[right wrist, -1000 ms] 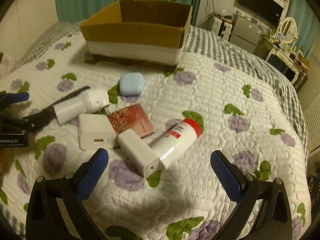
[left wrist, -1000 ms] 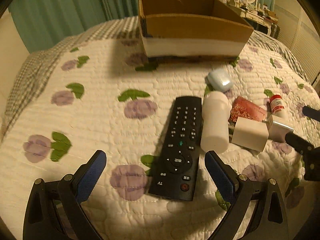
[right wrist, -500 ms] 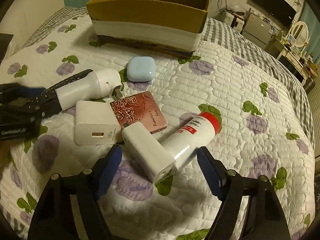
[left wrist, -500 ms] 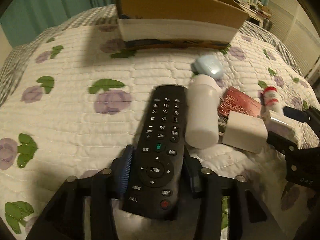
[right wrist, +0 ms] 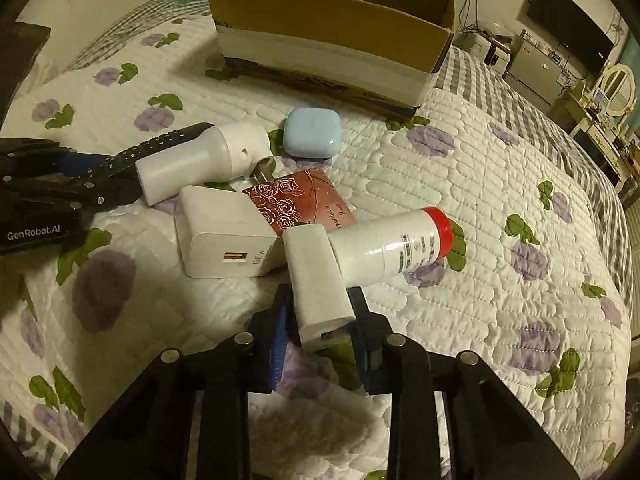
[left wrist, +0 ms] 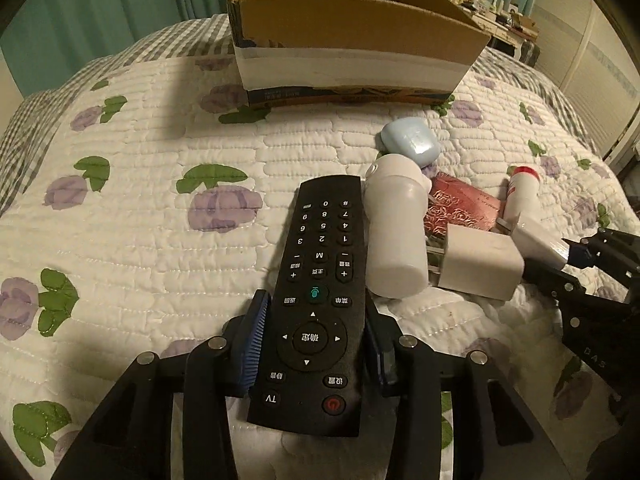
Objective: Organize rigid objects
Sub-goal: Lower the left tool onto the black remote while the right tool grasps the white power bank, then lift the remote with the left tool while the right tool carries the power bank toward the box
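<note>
Left claw (left wrist: 314, 340) narrowed onto the near half of the black remote (left wrist: 320, 280), blue pads against both long edges, remote lying on the quilted bed (left wrist: 160, 260). Right claw (right wrist: 318, 330) clamped on the near end of a small white charger (right wrist: 316, 280), with a red-capped bottle (right wrist: 396, 246) touching its right side and a larger white charger (right wrist: 224, 236) just left. Cardboard box (right wrist: 328, 36) stands open well ahead of both claws, a blue case (right wrist: 312, 132) lying between.
</note>
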A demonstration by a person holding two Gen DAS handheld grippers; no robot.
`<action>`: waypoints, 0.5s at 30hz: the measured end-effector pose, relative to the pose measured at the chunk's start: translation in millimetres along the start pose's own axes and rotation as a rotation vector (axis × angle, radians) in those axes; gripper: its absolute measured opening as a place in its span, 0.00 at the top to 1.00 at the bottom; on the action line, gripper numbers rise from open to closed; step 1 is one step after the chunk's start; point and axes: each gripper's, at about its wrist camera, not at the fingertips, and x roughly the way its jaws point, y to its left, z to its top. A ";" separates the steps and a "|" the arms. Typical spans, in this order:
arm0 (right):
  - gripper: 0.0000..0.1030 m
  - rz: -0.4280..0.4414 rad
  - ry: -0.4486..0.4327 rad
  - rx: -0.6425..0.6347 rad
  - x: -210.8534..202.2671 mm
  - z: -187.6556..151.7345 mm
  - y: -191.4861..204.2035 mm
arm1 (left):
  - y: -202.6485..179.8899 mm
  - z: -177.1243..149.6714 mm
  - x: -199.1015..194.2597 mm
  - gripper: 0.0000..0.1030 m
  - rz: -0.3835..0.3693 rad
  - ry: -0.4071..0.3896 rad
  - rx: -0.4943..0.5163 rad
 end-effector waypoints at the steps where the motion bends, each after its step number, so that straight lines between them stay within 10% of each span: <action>1: 0.74 -0.004 -0.006 0.002 -1.2 0.0 0.0 | 0.5 0.6 -1.6 0.59 -0.002 -0.001 -0.001; 15: 0.77 0.010 -0.091 0.055 -27.8 5.3 -5.3 | -1.9 10.6 -31.5 0.65 0.013 -0.072 0.008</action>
